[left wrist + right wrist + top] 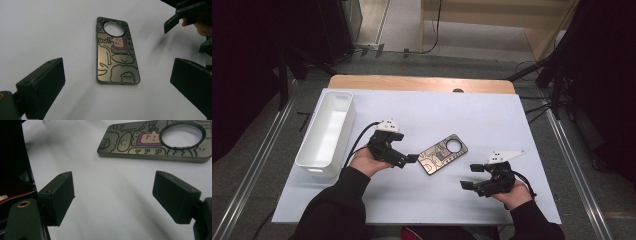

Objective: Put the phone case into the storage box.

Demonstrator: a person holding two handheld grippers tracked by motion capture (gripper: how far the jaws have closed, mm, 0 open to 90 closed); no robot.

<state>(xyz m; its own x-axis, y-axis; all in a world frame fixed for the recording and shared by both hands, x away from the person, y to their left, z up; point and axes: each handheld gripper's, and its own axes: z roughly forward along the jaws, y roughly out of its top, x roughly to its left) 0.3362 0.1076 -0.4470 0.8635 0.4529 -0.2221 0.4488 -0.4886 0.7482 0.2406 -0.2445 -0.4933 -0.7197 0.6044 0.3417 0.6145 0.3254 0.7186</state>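
Observation:
A phone case (pixel 443 154) printed with cartoon doodles and a round camera hole lies flat on the white sheet, between my two grippers. My left gripper (pixel 408 161) sits just left of the case, open, with its jaws spread wide toward it. In the left gripper view the case (pixel 116 51) lies straight ahead of the open left gripper (pixel 117 77), untouched. My right gripper (pixel 472 176) rests to the lower right of the case, open and holding nothing. In the right gripper view the case (pixel 150 142) lies beyond the open right gripper (pixel 112 188).
A long white bin (pixel 327 131) stands at the left edge of the white sheet (pixel 492 115). The wooden table edge (pixel 422 83) runs along the back. The right gripper's fingers (pixel 175 18) show at the top right of the left gripper view.

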